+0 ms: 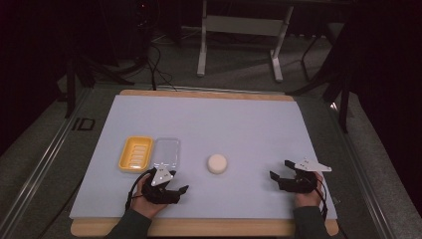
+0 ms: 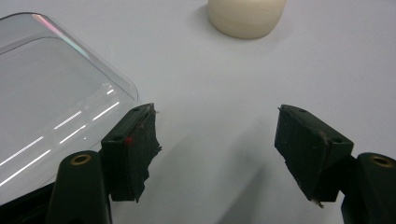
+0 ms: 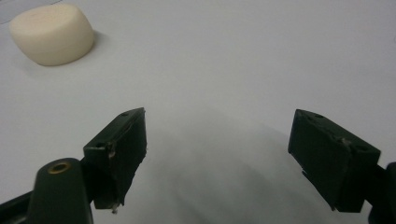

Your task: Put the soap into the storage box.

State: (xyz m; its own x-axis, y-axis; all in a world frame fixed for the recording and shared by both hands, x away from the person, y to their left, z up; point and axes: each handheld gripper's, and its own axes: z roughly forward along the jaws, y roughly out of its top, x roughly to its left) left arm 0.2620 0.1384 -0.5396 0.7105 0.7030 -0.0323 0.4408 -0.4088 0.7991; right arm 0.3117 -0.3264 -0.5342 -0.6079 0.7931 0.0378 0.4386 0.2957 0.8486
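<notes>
A cream round soap bar lies on the white mat near the middle front; it is also at the top of the left gripper view and top left of the right gripper view. A yellow ridged soap dish sits left of it, with a clear plastic lid beside the dish. My left gripper rests open just in front of the lid, nothing between its jaws. My right gripper rests open at the front right, jaws pointing toward the soap.
The mat covers a wooden tabletop whose edge shows at front and back. Beyond the table stand a white metal frame and dark cables on the floor. Bare mat stretches across the back and middle.
</notes>
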